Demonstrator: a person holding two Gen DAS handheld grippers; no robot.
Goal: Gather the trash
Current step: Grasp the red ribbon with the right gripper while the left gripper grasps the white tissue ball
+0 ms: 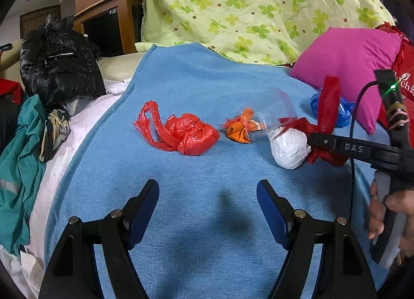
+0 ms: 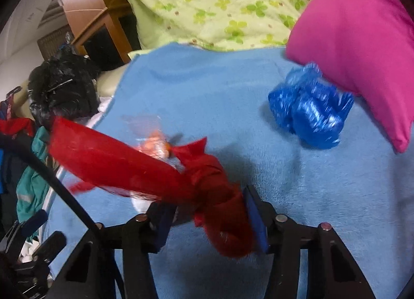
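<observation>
On the blue blanket (image 1: pixel 196 87), the right gripper (image 2: pixel 209 217) clamps the dark red bag (image 2: pixel 222 195), apparently tied to a white bundle (image 1: pixel 289 147); its loose tail trails far-left. The left gripper (image 1: pixel 208 204) hangs empty, jaws apart, nearer the red bag (image 1: pixel 186 136).

Left claw (image 1: pixel 207 206) of black angular arms, blue pads (image 1: pixel 270 211) on inner faces, brass-coloured pivot screws (image 1: pixel 116 213), right claw (image 2: pixel 207 217) likewise built, side lettered "DAS", black cable (image 1: pixel 352 143), green indicator light (image 1: pixel 393 87), grey handle, rubber bands round its upright post.
</observation>
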